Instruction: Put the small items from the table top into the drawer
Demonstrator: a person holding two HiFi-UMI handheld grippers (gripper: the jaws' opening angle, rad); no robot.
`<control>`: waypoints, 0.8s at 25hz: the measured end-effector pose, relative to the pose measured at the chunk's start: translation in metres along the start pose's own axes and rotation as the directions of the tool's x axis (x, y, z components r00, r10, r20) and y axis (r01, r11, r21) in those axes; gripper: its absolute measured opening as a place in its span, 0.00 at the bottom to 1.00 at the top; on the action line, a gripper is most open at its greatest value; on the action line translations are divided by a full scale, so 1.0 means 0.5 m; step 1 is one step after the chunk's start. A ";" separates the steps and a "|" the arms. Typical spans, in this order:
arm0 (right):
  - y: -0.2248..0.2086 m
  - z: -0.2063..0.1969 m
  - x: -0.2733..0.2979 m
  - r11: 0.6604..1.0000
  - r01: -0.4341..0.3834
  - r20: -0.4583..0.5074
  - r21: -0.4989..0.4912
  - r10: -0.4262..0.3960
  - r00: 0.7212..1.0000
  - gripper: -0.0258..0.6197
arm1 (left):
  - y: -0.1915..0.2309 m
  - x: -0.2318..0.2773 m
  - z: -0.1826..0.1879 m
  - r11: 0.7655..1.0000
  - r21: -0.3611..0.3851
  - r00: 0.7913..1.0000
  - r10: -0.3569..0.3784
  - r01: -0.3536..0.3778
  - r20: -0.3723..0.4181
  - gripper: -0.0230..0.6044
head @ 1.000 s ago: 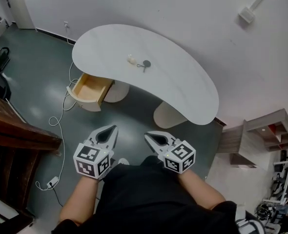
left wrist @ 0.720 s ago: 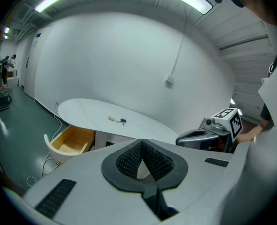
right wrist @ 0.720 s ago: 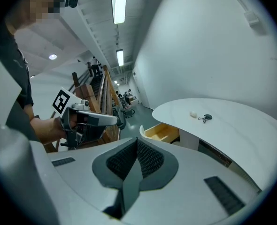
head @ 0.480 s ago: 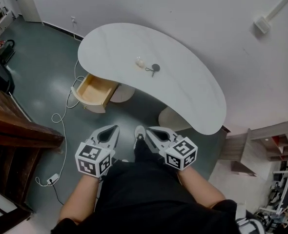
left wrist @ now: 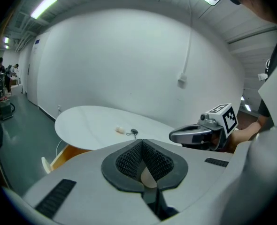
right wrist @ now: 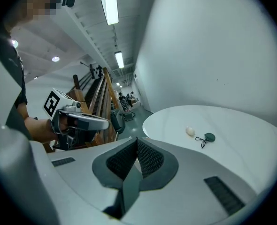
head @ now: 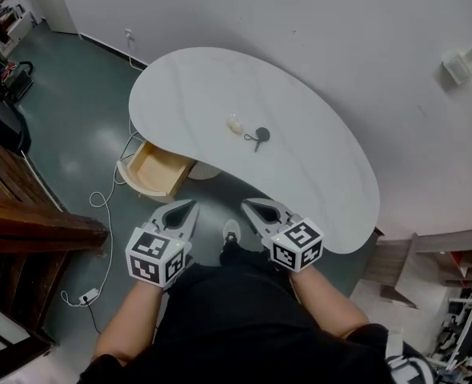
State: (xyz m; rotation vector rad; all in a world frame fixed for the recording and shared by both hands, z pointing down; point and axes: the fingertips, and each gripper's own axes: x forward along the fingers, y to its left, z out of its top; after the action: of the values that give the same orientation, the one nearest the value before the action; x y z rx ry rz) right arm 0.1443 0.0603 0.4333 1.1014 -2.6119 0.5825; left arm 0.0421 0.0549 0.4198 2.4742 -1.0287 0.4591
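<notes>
A small white lump [head: 235, 123] and a dark round tag with a cord [head: 260, 134] lie side by side in the middle of the white kidney-shaped table [head: 316, 174]. Under the table's left end a wooden drawer [head: 158, 166] stands pulled open, and it looks empty. Both grippers hang low in front of my body, short of the table's near edge. The left gripper [head: 190, 206] is shut with nothing in it, and so is the right gripper [head: 247, 205]. From the left gripper view the lump [left wrist: 120, 130] and tag [left wrist: 134, 132] lie far ahead; the right gripper view shows them too, lump [right wrist: 190, 131] and tag [right wrist: 209, 137].
A dark wooden staircase [head: 28, 214] rises at the left. A white cable with a power strip [head: 88, 297] lies on the grey-green floor near the drawer. A low shelf unit [head: 432, 254] stands at the right by the wall. My shoe [head: 231, 232] shows between the grippers.
The table has slid lower in the head view and looks larger, as I step toward it. Both grippers keep their shut pose in front of my body.
</notes>
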 end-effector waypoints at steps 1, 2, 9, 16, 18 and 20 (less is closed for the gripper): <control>-0.021 0.008 0.007 1.000 0.003 -0.002 0.002 -0.003 1.000 0.05 | 0.006 0.016 0.012 1.000 0.001 1.000 0.003 -0.003 0.000 0.06; -0.041 0.017 0.014 1.000 0.005 -0.003 0.004 -0.005 1.000 0.05 | 0.012 0.032 0.024 1.000 0.003 1.000 0.006 -0.006 -0.001 0.06; -0.193 0.029 0.065 0.999 0.024 -0.052 0.023 -0.023 0.998 0.05 | 0.070 0.147 0.056 0.999 -0.003 0.998 0.048 -0.048 -0.044 0.06; -0.340 -0.007 0.121 0.997 0.042 -0.141 0.070 -0.032 0.989 0.05 | 0.108 0.243 0.090 0.996 -0.033 0.995 0.082 -0.084 -0.058 0.06; -0.375 -0.018 0.139 0.995 0.054 -0.161 0.081 -0.040 0.986 0.05 | 0.117 0.264 0.101 0.995 -0.036 0.995 0.089 -0.091 -0.056 0.06; -0.405 -0.028 0.154 0.993 0.073 -0.180 0.096 -0.055 0.982 0.05 | 0.123 0.282 0.103 0.995 -0.035 0.994 0.090 -0.092 -0.067 0.06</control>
State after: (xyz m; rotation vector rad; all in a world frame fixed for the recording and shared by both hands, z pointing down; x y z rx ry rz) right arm 0.2397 -0.1103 0.5280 1.1051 -2.4094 0.7700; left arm 0.0989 -0.0930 0.4543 2.3707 -1.1170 0.5401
